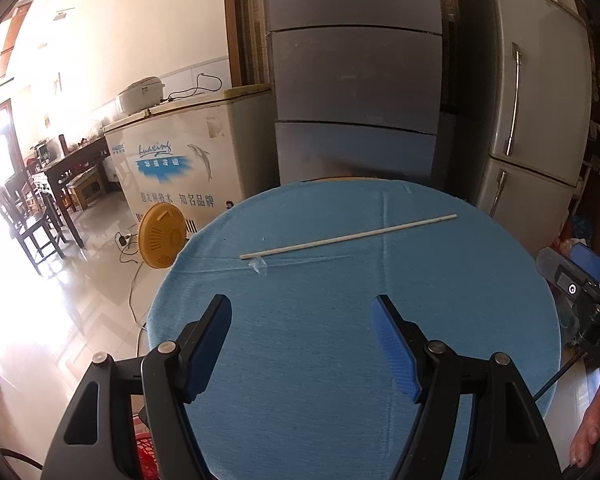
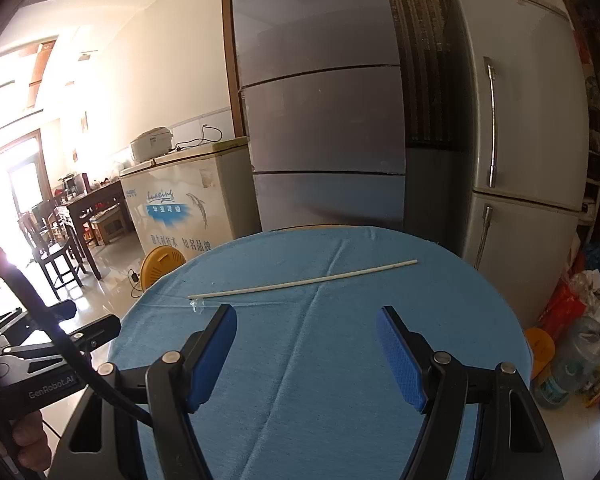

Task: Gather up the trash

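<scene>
Both tongs, left tongs (image 1: 302,312) and right tongs (image 2: 306,322), spread apart, empty, above thin white stick (image 1: 348,236) lying crosswise, right end farther, on round blue-clothed worktop (image 1: 320,360).

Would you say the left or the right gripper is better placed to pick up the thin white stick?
Probably the right gripper: the white stick lies just beyond its open fingertips, centred. The left gripper, also open, sits farther back from it.

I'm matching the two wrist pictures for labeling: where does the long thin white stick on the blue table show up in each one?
Left wrist: the white stick lies across the blue table, above centre, beyond the open gripper.
Right wrist: the stick lies mid-frame, just beyond the fingertips.
Shared landmark: the white chest freezer with the dolphin print.
</scene>
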